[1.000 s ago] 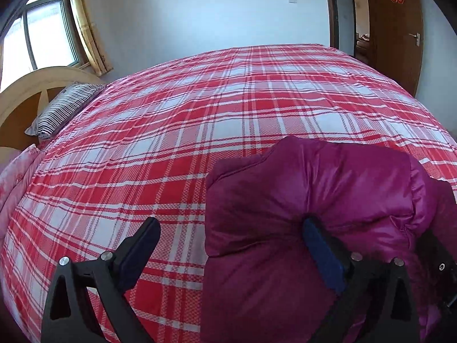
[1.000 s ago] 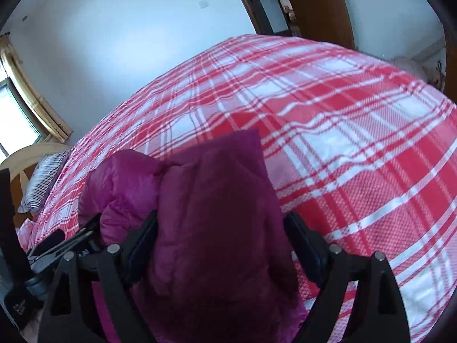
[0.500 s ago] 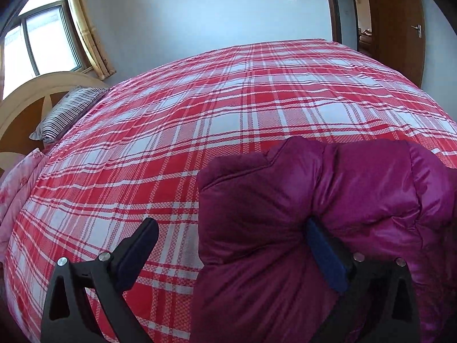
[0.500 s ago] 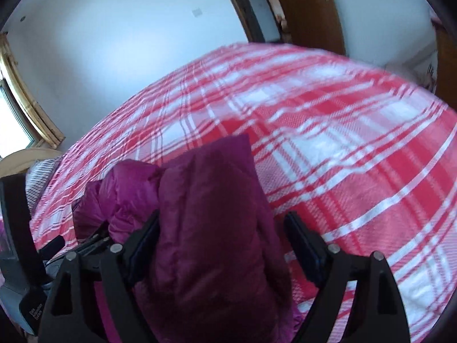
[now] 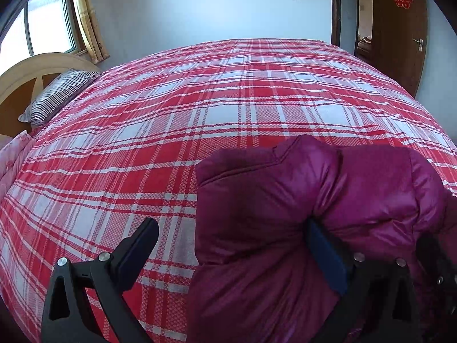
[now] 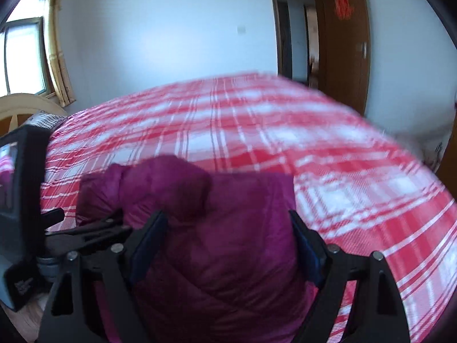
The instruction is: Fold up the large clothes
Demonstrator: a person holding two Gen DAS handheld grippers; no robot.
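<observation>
A magenta padded jacket (image 5: 285, 223) lies bundled on the red plaid bed (image 5: 200, 108), at the near right in the left wrist view. My left gripper (image 5: 237, 245) is open; its right finger (image 5: 325, 254) is pressed into the jacket's fold and its left finger (image 5: 134, 254) is over the bedcover. In the right wrist view the jacket (image 6: 222, 237) sits between the wide-apart fingers of my right gripper (image 6: 225, 237). That gripper is open around the bundle. The left gripper's body (image 6: 25, 214) shows at the left edge.
A striped pillow (image 5: 57, 97) and wooden headboard (image 5: 25, 71) are at the far left. A pink quilt (image 5: 11, 157) lies at the left edge. A brown door (image 5: 400, 28) and open doorway stand behind the bed's far right corner. A window (image 5: 42, 25) is top left.
The right wrist view has swung and tilted up, now blurred, showing more wall and door. The left view has risen a little. The jacket stays between the fingers.
</observation>
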